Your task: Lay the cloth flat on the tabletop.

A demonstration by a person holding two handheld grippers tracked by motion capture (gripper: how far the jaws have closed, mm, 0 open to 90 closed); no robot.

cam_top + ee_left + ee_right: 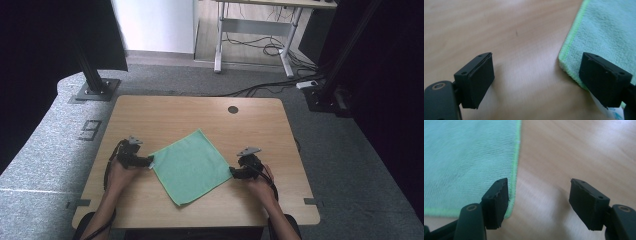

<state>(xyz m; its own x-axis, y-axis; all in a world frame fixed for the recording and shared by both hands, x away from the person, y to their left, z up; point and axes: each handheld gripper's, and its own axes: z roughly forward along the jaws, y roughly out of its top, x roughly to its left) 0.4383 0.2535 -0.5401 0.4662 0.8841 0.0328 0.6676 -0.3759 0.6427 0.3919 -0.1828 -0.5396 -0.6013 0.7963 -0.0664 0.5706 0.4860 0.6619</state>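
Observation:
A light green cloth (190, 165) lies flat on the wooden table (165, 115), turned so that its corners point left and right. My left gripper (150, 162) is at the cloth's left corner, jaws apart. In the left gripper view the gripper (536, 75) is open over bare wood, and the cloth's (604, 32) corner with a white tag (604, 110) sits by the right-hand jaw. My right gripper (232, 171) is at the right corner. In the right gripper view the gripper (539, 200) is open, with the cloth's (466, 162) corner behind the left-hand jaw.
A round dark grommet (233, 109) is set in the table near its far edge. Beyond the table stand a desk frame (220, 45), floor cables (265, 50) and black posts (92, 75) on grey carpet.

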